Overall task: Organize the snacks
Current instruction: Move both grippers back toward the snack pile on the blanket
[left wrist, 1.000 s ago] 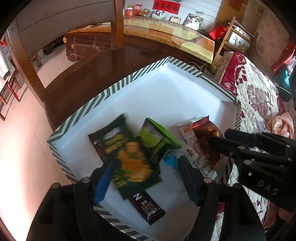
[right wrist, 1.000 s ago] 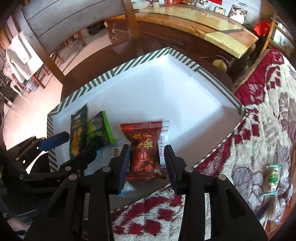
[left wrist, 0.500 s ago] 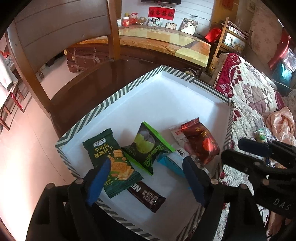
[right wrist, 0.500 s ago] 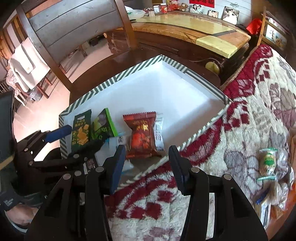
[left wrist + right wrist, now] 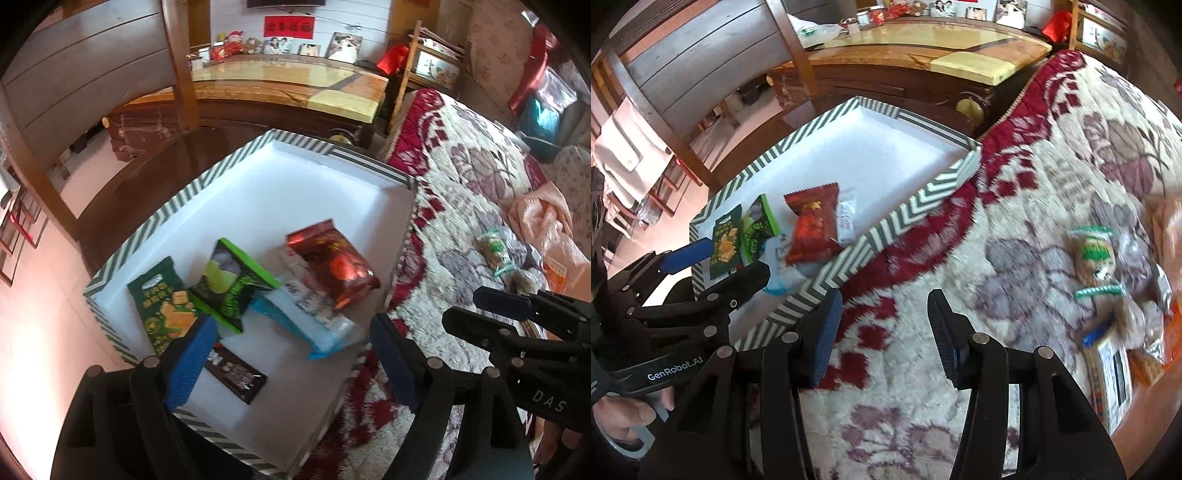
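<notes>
Though unseen leftward, person's hand (image 5: 622,415) rightward.

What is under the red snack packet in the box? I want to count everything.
The red snack packet lies on a white packet, which overlaps a light blue one. Anything beneath those is hidden.

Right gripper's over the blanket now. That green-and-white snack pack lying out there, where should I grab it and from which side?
Take the snack pack across its narrow middle, coming straight down from above. It lies flat on the blanket, long axis running toward and away from the right gripper, with crimped ends near and far. The middle looks slimmest, so open fingers should straddle it; the plastic bag beside it crowds one side.
</notes>
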Tool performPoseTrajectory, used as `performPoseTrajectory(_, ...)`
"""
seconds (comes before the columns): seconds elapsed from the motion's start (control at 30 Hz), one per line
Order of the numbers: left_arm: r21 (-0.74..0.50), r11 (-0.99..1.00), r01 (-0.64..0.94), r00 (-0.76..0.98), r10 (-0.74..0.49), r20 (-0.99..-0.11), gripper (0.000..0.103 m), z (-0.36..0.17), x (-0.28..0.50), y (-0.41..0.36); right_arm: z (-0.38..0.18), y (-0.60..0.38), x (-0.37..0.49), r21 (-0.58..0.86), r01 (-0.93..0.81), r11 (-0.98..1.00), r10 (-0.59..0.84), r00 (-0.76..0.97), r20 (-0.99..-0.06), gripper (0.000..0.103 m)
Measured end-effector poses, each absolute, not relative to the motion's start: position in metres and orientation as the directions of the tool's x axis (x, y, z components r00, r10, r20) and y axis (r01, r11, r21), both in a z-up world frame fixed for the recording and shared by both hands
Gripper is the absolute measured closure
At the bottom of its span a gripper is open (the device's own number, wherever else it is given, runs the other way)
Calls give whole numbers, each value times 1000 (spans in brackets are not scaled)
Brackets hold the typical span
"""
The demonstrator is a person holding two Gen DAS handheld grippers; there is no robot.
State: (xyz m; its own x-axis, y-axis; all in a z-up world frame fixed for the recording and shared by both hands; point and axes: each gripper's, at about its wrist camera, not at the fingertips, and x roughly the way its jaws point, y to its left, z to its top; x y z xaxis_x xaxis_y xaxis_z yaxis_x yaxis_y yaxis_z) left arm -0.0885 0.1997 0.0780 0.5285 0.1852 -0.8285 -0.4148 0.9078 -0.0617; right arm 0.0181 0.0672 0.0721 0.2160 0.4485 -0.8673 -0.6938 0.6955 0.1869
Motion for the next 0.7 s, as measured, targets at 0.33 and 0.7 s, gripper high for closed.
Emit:
performPoseTrajectory(0.33, -54, 937, -345, 532, 148, -834, 16, 75, -78, 164, 65, 29, 16, 173, -651, 739, 418, 242, -876, 55)
performPoseTrajectory(0.7, -39, 960, -276, 527, 117, -842, 16, 73, -70, 130, 56, -21, 20, 178, -590, 787, 388, 250, -887, 55)
